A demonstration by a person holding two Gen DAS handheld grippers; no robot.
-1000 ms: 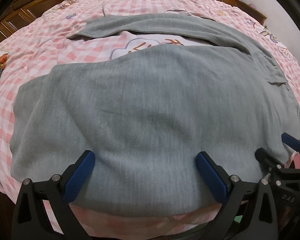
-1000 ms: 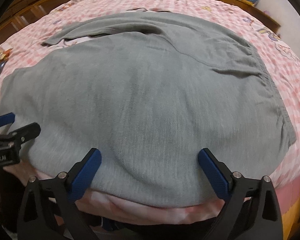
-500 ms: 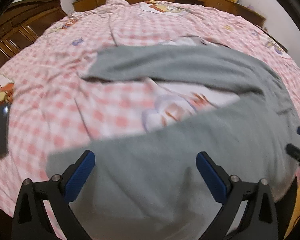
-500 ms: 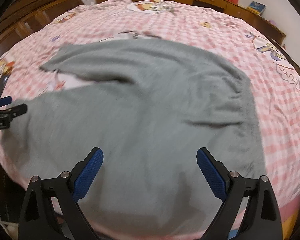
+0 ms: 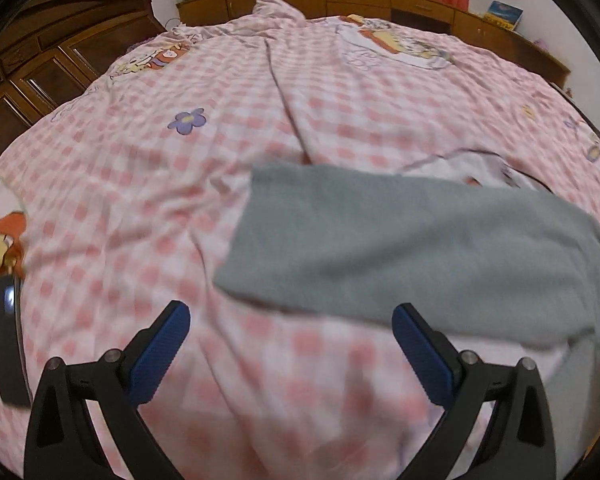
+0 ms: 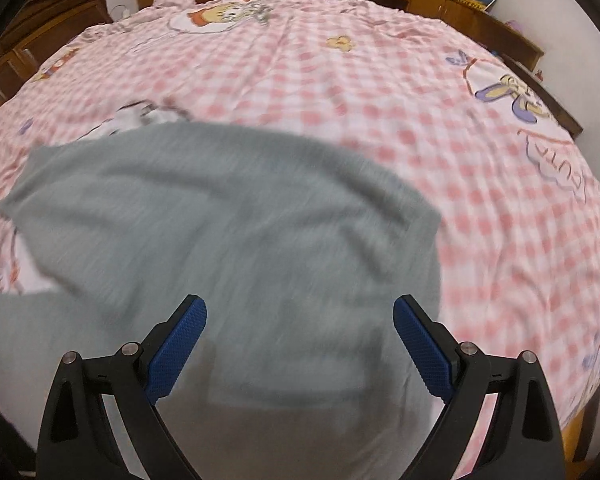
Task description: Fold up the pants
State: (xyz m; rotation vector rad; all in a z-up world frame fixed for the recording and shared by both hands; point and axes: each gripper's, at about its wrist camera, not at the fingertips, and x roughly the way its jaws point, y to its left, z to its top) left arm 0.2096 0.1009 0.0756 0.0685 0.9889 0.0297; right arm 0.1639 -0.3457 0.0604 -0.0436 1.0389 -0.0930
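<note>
Both grippers, left gripper point(image 5: 286, 346) and right gripper point(image 6: 300, 338), are hanging spread wide and pinching nothing, so you're probably scouting a grab while the grey pants point(image 6: 228, 232) are lying flat on the pink checked bedspread point(image 5: 140, 168), stretching toward 3 o'clock from the left one.

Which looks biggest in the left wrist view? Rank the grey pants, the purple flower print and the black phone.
1. Grey pants, by far.
2. Black phone, though nearness to the camera may enlarge it.
3. Purple flower print.
</note>
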